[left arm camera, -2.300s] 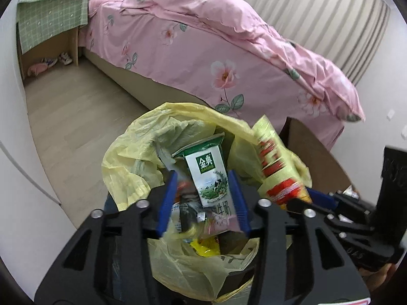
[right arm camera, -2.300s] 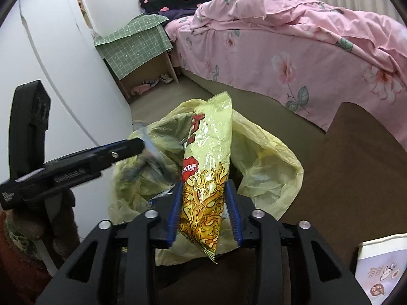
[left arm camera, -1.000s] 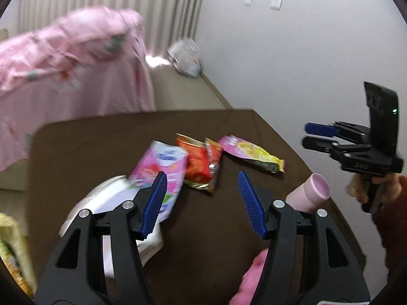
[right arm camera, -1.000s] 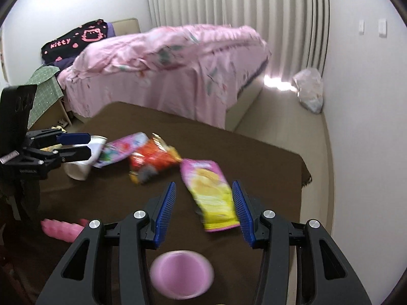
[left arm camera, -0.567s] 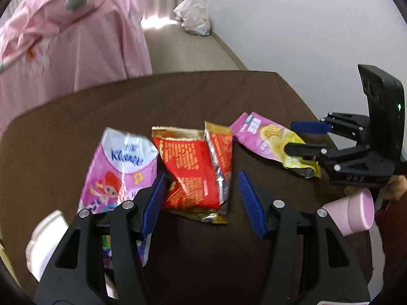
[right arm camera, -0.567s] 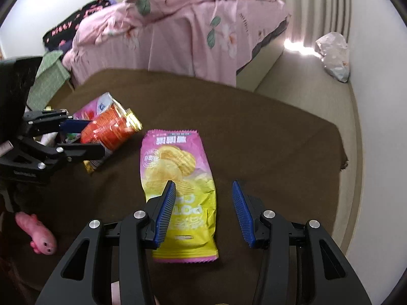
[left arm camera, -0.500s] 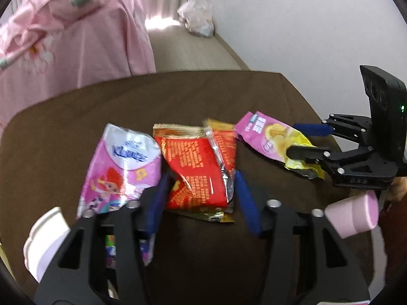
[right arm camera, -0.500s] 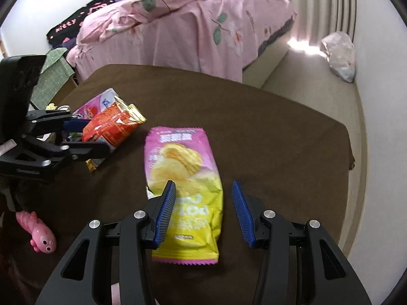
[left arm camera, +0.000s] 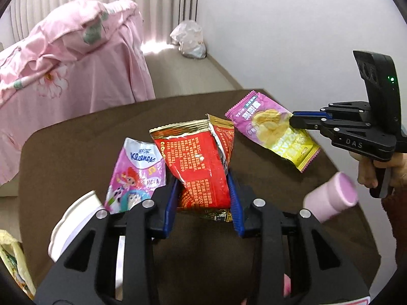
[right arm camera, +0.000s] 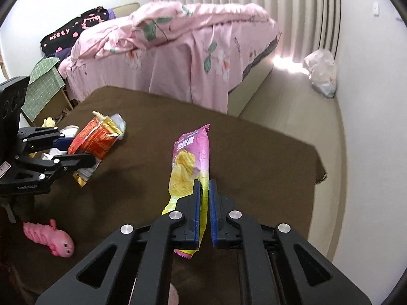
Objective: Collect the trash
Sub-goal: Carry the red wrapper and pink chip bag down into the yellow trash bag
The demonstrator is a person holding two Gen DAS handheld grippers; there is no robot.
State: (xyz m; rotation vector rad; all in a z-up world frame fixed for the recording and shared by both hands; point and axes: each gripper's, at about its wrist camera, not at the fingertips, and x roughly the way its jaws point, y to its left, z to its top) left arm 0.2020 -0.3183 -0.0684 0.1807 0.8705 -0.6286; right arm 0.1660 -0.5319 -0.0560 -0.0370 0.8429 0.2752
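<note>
While my left gripper (left arm camera: 203,198) looks down along its fingers, its jaws have just been closing and now pinch the red snack bag (left arm camera: 201,167) between the blue pads. Bag is crinkled red foil with gold edges and small white print, torn open at the top, its upper end tilted up off the brown table (left arm camera: 76,139). Just left of it lies a pink Kleenex tissue pack (left arm camera: 137,170) with cartoon figures, flat on the table. A white paper cup (left arm camera: 73,226) lies at lower left, a pink cup (left arm camera: 330,200) on its side at right. Farther right, my right gripper (left arm camera: 295,120) clamps the purple-and-yellow chip bag (left arm camera: 272,132), held above the table; a hand (left arm camera: 368,170) grips the handle.

Right wrist view: my right gripper (right arm camera: 204,211) has just been closing, jaws nearly together, clamped on the chip bag (right arm camera: 189,162). Bag shows edge-on, thin, purple top with chip picture, yellow lower half, zigzag ends, lower end hanging under the fingers. At left my left gripper (right arm camera: 76,150) holds the red snack bag (right arm camera: 94,139) above the table (right arm camera: 254,157). A pink toy (right arm camera: 51,239) lies at lower left on the table. Pink bed (right arm camera: 190,50) behind, a white plastic bag (right arm camera: 321,72) on the floor by the curtain.
</note>
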